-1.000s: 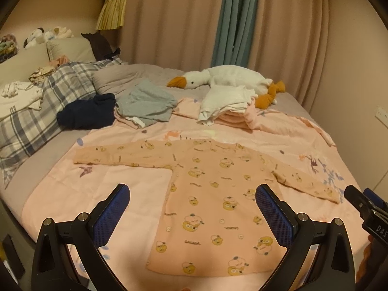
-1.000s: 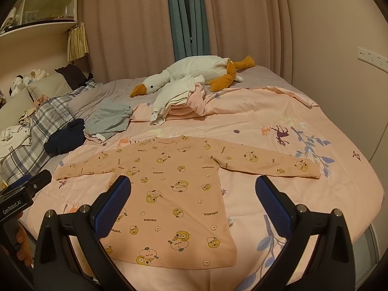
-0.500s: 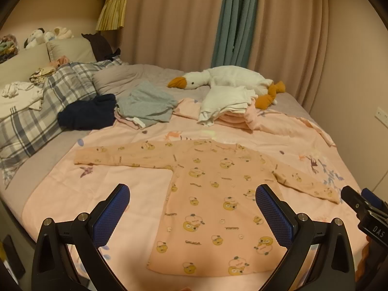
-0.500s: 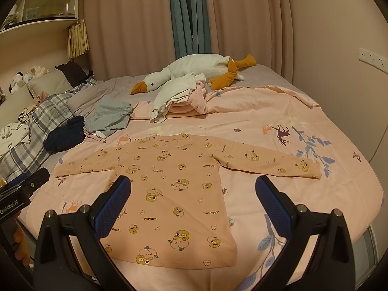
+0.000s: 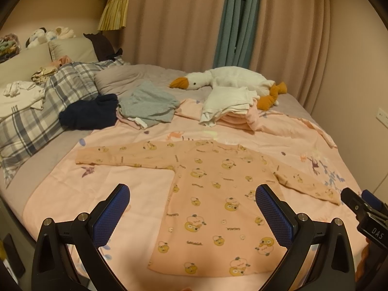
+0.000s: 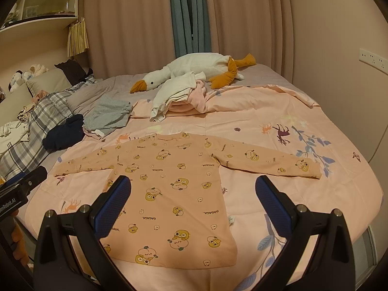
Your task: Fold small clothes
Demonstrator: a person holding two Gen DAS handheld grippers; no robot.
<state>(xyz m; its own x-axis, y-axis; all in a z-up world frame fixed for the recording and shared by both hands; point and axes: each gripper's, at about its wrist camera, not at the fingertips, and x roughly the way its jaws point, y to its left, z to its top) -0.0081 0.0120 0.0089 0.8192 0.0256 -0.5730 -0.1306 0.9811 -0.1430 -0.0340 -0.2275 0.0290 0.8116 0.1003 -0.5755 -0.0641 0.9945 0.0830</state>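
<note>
On the pink printed duvet (image 6: 278, 111) at the near end of the bed, a small peach long-sleeved top (image 6: 174, 186) with a duck print lies flat, both sleeves stretched out sideways and its hem toward the bed's edge. The left gripper (image 5: 192, 208) hangs above its left side with jaws spread wide and nothing between them; the right gripper (image 6: 194, 201) hovers likewise over the lower body of the top, equally spread and empty. No fold looks started yet.

The trouble I'd expect comes from the bedding. The duvet is soft and nearly the same colour, so a pinch at a sleeve cuff or shoulder could catch the cover along with the cloth and drag both. A grip on only one layer would let the back layer lag and crease. The hem sits near the mattress edge, so a careless tug could slide the top off. Farther back, the folded pile (image 6: 179, 97) by the plush goose (image 6: 191, 70) and the grey garment (image 6: 106, 116) sit well apart, out of harm's way.
</note>
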